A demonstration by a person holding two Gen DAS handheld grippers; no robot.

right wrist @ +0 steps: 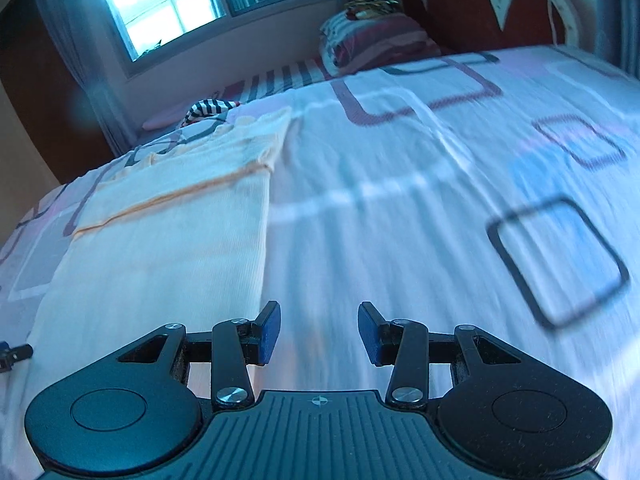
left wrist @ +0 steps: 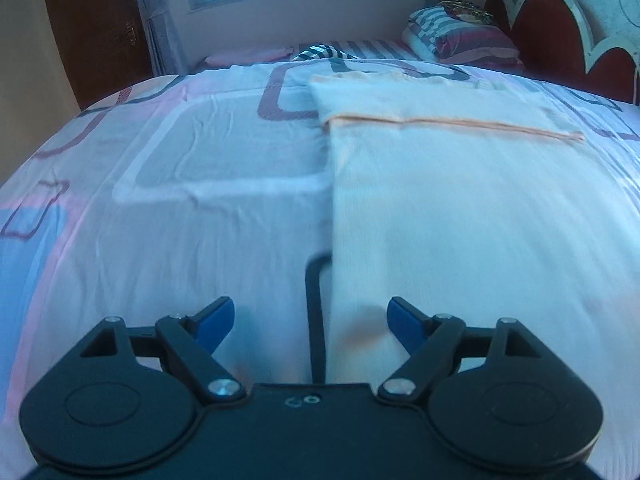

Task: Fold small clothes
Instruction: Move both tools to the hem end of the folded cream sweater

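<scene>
A pale cream garment (left wrist: 440,184) lies flat on the bed, folded into a long strip with an orange seam (left wrist: 460,124) across its far part. My left gripper (left wrist: 310,320) hovers open over the garment's near left edge, nothing between its blue pads (left wrist: 214,320). In the right wrist view the same garment (right wrist: 168,240) lies to the left. My right gripper (right wrist: 319,330) stands open just past the garment's right edge, above bare sheet, its pads (right wrist: 269,332) holding nothing. Both views are motion-blurred.
The bedsheet (left wrist: 192,216) is white with pink, blue and dark square outlines. A striped cloth (left wrist: 320,53) and stacked folded bedding (left wrist: 456,36) lie at the far side by the red headboard (left wrist: 548,36). A window (right wrist: 168,4) is behind. A dark gripper part (right wrist: 12,354) shows at the left edge.
</scene>
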